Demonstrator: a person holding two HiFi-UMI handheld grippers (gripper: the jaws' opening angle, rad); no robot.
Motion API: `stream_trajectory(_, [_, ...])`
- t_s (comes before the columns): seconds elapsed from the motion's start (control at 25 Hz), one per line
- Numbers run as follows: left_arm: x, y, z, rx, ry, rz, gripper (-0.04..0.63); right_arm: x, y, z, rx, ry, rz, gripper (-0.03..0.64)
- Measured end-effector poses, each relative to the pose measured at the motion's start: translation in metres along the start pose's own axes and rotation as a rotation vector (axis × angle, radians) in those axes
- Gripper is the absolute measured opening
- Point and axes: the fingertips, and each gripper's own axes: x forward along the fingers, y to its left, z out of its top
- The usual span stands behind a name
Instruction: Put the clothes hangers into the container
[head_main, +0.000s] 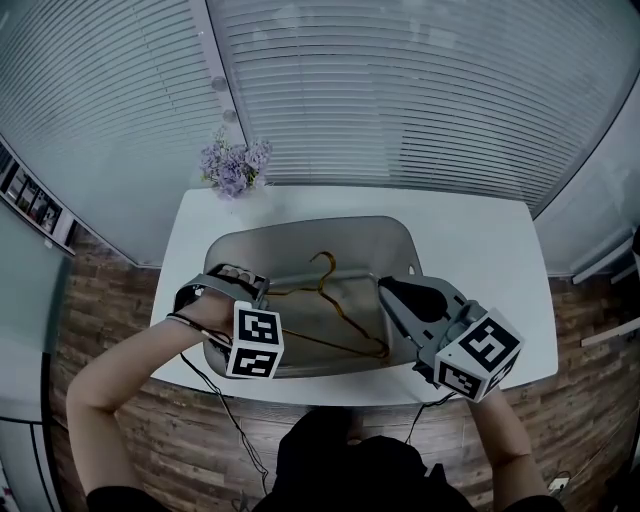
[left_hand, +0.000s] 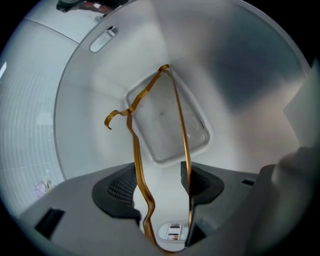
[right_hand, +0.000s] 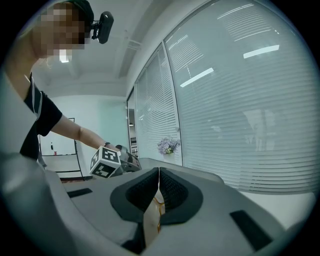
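A thin gold clothes hanger (head_main: 322, 285) hangs inside the grey container (head_main: 310, 225) on the white table (head_main: 480, 240). My left gripper (head_main: 262, 290) reaches over the container's left rim. In the left gripper view its jaws stand wide around one end of the hanger (left_hand: 183, 130), and each of the two wires lies against a pad of the left gripper (left_hand: 162, 185). The hook points left, above the container's floor (left_hand: 170, 125). My right gripper (head_main: 385, 287) is at the container's right side, its pads shut together (right_hand: 159, 172); a bit of gold wire shows through the slit below them.
A pot of purple flowers (head_main: 235, 165) stands at the table's back left corner. Window blinds (head_main: 400, 90) run behind the table. Wooden floor (head_main: 110, 290) lies beyond the table's left and front edges. Cables trail from the left gripper down past the table's front.
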Motion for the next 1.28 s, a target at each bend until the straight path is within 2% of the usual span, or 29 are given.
stream_trajectory(0.12, [0.0,0.0,0.0,-0.015,-0.002,-0.017,0.279,0.0,0.0,0.0,-0.003,-0.004,-0.003,0.028])
stream_trajectory(0.6, [-0.001,0.0,0.0,-0.032,0.002,0.003,0.282,-0.002,0.001,0.0,-0.003,-0.009,-0.005,0.028])
stream_trajectory(0.76, [-0.002,-0.002,0.001,-0.05,-0.016,-0.037,0.327,-0.003,0.0,0.0,0.0,-0.01,-0.008,0.028])
stream_trajectory(0.88, [-0.006,-0.009,0.001,-0.049,-0.034,-0.107,0.354,-0.006,-0.001,-0.002,0.005,-0.01,-0.012,0.029])
stream_trajectory(1.04, [-0.025,-0.011,0.002,-0.095,-0.057,-0.185,0.377,-0.013,-0.001,-0.003,0.008,-0.012,-0.017,0.028])
stream_trajectory(1.28, [-0.053,-0.003,-0.005,-0.141,-0.062,-0.185,0.387,-0.02,0.002,-0.006,0.007,-0.013,-0.019,0.028])
